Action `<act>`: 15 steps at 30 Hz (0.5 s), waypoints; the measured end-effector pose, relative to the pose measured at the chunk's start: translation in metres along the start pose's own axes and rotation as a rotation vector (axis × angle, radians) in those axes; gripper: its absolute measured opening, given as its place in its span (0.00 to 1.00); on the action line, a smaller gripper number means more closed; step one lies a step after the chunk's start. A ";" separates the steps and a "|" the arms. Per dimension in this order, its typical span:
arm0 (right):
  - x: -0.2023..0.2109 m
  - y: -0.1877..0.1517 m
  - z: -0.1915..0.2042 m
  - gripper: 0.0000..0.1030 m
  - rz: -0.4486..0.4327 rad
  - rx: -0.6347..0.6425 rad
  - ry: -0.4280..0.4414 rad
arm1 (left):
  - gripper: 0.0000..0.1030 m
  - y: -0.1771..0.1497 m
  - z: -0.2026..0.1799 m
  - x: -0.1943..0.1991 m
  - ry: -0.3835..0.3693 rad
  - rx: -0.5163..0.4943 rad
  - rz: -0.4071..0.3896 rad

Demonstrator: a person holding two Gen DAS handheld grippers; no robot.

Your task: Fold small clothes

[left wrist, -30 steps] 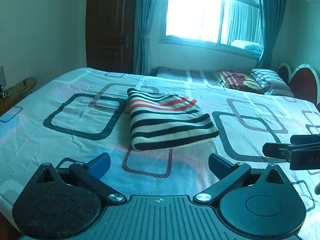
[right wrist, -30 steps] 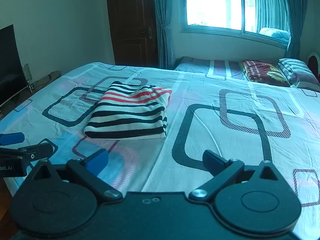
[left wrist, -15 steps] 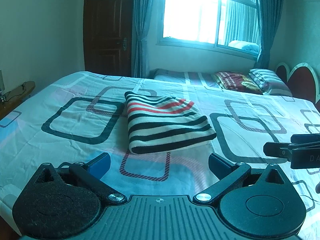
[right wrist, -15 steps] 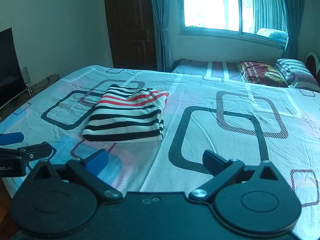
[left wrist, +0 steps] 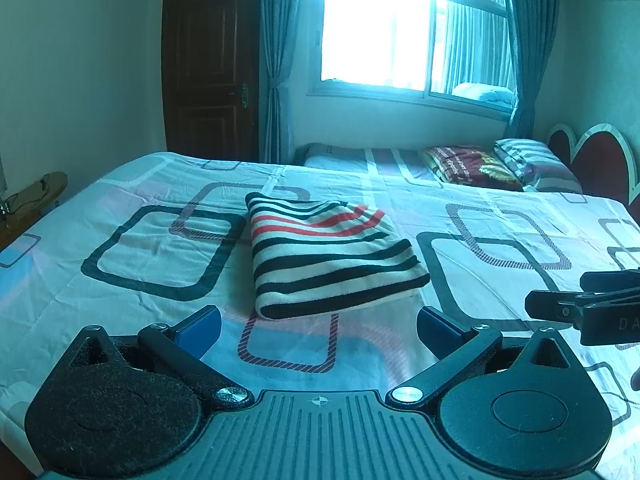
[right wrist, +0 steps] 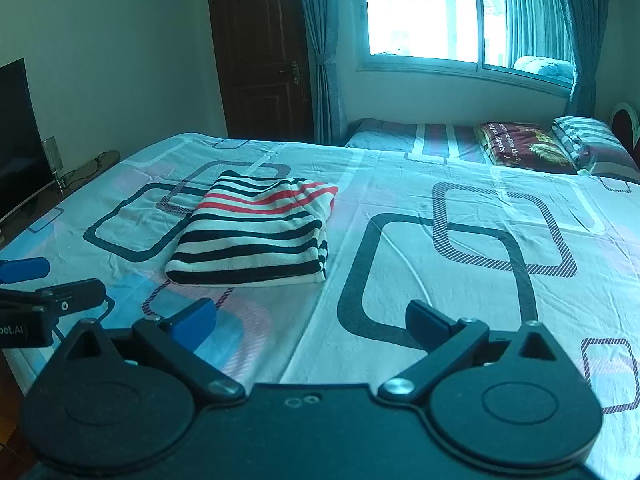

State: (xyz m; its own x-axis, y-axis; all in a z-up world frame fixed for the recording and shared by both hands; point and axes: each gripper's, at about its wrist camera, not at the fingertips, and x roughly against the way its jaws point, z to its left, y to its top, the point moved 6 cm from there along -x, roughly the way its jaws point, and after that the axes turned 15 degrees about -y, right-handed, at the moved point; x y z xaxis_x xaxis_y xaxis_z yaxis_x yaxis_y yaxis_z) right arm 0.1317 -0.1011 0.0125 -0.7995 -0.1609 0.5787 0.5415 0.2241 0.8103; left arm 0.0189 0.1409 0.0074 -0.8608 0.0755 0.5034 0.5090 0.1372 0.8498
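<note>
Striped garment (left wrist: pixel 328 256) is lying folded on the bed (left wrist: pixel 120 248), long axis running away — dead ahead of the left claw (left wrist: pixel 318 326), ahead-left of the right claw (right wrist: pixel 312 322). Both are spread wide, gripping nothing; left is nearer.

One folded striped garment (left wrist: pixel 328 256) ahead of the left claw (left wrist: pixel 318 330), on one bed (left wrist: pixel 120 248). Two claws: left, and right claw (right wrist: pixel 310 326), both spread wide. Two pillows (right wrist: pixel 524 146) far ahead right. One door (right wrist: pixel 264 48), one window (left wrist: pixel 404 28), one television (right wrist: pixel 16 136) to the left.
</note>
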 end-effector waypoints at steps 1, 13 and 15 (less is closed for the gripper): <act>0.000 0.000 0.001 0.98 0.000 0.002 0.001 | 1.00 0.001 0.000 0.000 0.001 -0.001 -0.001; -0.002 0.002 0.003 0.98 -0.003 -0.001 -0.002 | 1.00 0.003 0.001 0.001 -0.004 -0.018 -0.004; -0.002 0.002 0.003 0.98 -0.002 0.000 -0.002 | 1.00 0.003 0.000 0.002 -0.004 -0.021 -0.005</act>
State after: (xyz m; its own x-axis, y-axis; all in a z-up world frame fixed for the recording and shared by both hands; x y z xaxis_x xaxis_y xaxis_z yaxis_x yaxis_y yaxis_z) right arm 0.1334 -0.0977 0.0127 -0.8011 -0.1591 0.5769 0.5399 0.2237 0.8115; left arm 0.0190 0.1414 0.0108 -0.8632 0.0786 0.4986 0.5047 0.1169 0.8553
